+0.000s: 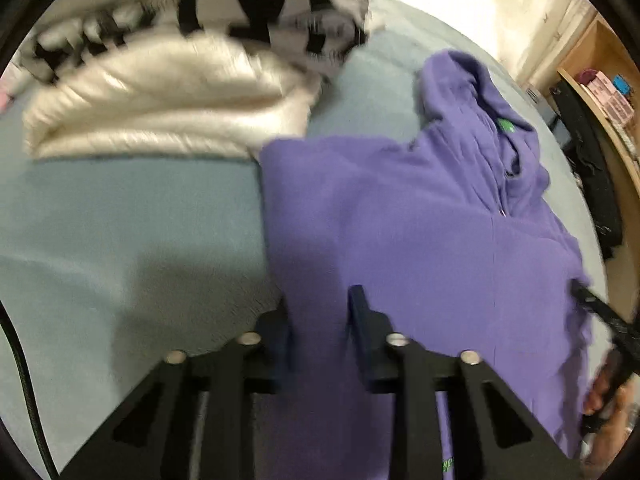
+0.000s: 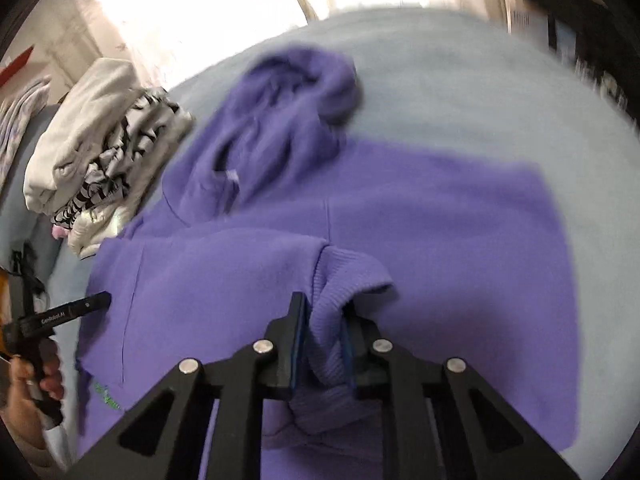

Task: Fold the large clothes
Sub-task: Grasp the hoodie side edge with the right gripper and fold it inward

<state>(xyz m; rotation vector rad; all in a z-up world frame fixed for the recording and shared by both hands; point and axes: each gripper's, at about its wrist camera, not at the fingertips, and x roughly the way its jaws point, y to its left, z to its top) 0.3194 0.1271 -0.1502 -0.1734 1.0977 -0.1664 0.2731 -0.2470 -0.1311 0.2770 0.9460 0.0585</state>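
purple fleece hoodie (image 2: 400, 216) spread on the pale blue bed sheet (image 2: 480, 92), hood toward the far edge. right gripper (image 2: 322, 320) clamped on the hoodie's ribbed cuff (image 2: 348, 276). left gripper (image 1: 318, 312) narrowly parted, straddling a fold at the hoodie's left edge; whether pinching it, cannot tell. bare sheet left of the hoodie. folded cream puffer jacket (image 1: 160, 96) stacked nearby with a black-and-white patterned garment (image 1: 280, 12). "genrobot.ai" printed on the left gripper's finger.
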